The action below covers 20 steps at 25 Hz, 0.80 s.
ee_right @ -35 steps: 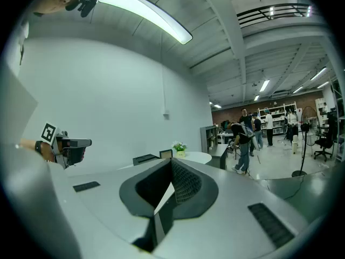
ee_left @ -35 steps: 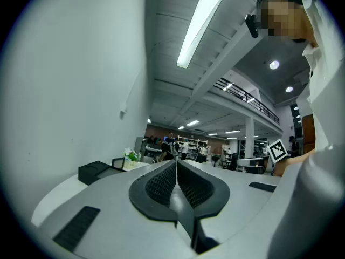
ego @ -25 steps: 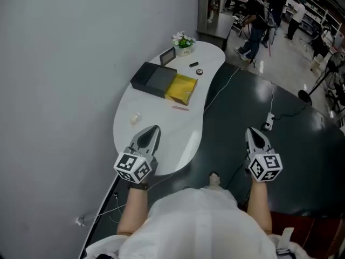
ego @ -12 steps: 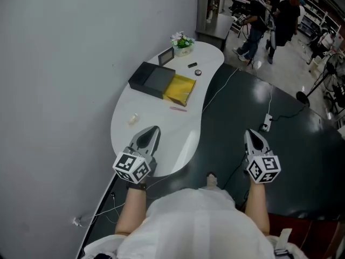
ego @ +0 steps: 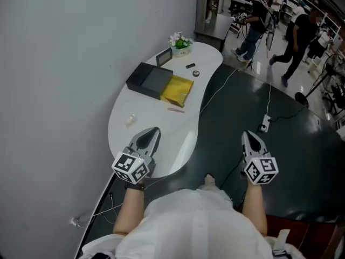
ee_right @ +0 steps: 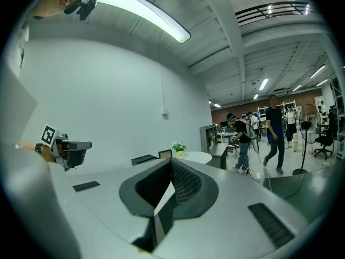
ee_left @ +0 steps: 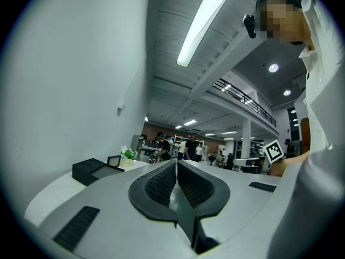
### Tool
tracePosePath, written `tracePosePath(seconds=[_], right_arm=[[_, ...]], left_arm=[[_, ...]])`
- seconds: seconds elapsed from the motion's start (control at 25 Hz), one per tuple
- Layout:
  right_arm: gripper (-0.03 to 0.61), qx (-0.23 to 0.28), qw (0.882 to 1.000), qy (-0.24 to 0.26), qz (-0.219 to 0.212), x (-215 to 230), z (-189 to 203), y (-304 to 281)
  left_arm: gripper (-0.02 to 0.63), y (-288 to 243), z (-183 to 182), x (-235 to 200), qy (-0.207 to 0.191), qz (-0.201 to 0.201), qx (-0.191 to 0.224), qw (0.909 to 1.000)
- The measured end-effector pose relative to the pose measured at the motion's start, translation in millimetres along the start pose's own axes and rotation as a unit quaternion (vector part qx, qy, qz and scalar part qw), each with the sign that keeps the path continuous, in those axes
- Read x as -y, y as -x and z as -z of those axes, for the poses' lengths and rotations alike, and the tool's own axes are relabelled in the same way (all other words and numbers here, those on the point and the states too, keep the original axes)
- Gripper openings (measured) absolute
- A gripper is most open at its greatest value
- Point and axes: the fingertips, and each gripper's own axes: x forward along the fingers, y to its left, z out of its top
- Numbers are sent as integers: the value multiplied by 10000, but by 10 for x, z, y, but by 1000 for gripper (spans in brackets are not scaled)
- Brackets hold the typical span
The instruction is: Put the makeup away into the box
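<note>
A black box [ego: 148, 80] lies on the white table [ego: 156, 139] beside a yellow pouch [ego: 178, 89]. Loose makeup lies around them: a pink pencil [ego: 175, 110], a small pale item [ego: 130, 120], a round compact [ego: 196, 73] and a black stick [ego: 191, 65]. My left gripper [ego: 153, 129] hovers over the table's near end, shut and empty, well short of the box [ee_left: 91, 170]. My right gripper [ego: 247, 134] hangs over the dark floor to the right of the table, shut with nothing in it. Both point towards the box [ee_right: 144, 158].
A flower pot [ego: 180, 41] and a small frame [ego: 164, 57] stand at the table's far end. A white wall [ego: 64, 63] runs along the left. A cable [ego: 237, 161] trails over the dark floor. People [ego: 299, 31] walk in the hall beyond.
Both grippers have stayed where they were, shut. The head view has shifted slightly, and people in the background have walked to the right.
</note>
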Motion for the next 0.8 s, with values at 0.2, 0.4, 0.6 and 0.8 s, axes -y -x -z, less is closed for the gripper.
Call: tracePosePath(seconds=[0.2, 0.4, 0.6, 0.8], right_arm=[[11, -26, 10000, -53, 38, 75, 50, 16], [11, -76, 9998, -131, 87, 198, 86, 18], [11, -92, 9998, -168, 87, 429, 99, -88], [11, -135, 9998, -173, 4, 791, 52, -270]], left_arm=[[25, -70, 61, 29, 33, 16, -73, 10000], [25, -175, 115, 59, 90, 14, -158, 9998], [25, -411, 146, 82, 111, -22, -175, 9998], [25, -809, 184, 136, 130, -85, -233, 9996]])
